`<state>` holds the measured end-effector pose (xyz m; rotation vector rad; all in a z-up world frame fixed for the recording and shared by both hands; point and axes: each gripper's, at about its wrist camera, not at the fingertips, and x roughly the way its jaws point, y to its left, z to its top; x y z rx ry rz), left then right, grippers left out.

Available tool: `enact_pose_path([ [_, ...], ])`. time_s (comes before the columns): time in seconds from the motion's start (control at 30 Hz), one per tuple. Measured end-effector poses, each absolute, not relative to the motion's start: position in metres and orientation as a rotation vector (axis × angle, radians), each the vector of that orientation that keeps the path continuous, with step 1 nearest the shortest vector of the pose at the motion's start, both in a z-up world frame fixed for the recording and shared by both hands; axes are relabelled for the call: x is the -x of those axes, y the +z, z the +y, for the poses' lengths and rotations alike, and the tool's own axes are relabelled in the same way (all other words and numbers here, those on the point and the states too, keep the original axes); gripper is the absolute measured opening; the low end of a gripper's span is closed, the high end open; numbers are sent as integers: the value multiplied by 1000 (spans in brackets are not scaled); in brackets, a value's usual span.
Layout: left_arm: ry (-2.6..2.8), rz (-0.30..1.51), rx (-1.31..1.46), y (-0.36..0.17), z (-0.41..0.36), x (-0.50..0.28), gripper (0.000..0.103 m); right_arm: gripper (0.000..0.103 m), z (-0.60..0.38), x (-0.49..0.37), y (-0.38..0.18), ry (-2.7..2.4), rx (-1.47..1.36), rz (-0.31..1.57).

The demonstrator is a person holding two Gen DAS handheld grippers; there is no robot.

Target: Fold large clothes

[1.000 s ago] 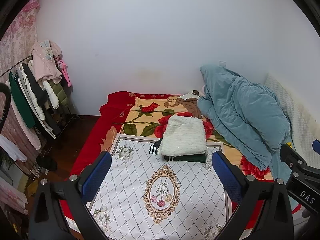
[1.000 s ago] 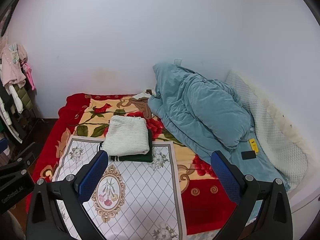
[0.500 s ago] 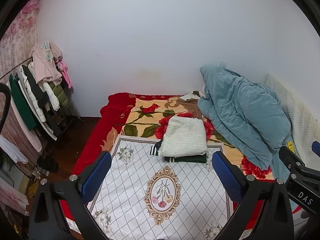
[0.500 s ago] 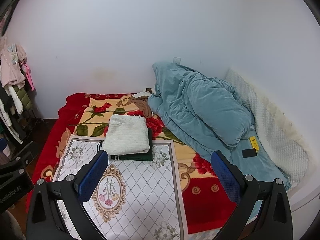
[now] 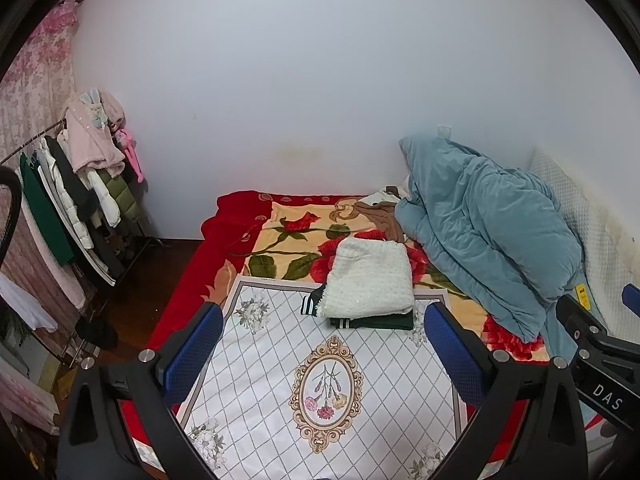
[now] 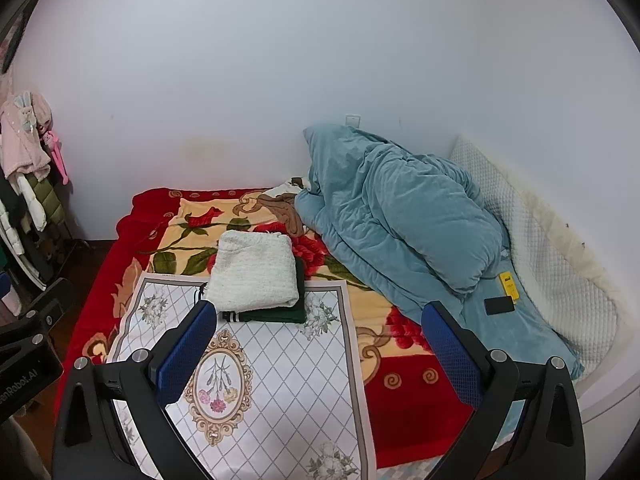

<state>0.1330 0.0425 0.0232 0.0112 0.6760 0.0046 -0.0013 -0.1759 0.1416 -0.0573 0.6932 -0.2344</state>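
We hold our left gripper and right gripper above the near end of the bed, both with jaws spread wide and nothing between them. The folded white knit lies on a folded dark green garment, stacked at the far edge of the white diamond-patterned cloth. Just to the right a rumpled teal quilt heaps against the wall, with a brown garment beside it and a black phone and yellow item on its spread. The red floral blanket covers the bed; a clothes rack stands left, across bare floor.
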Motion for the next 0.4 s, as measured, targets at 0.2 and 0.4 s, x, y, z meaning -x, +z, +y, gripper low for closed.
enact_pose_path([
  [0.2,7,677,-8,24,43,-134,103,103,-174,2,143,-232,58,690],
  [0.4,11,680,-9,25,44,-134,103,103,-172,-1,144,-227,60,692],
])
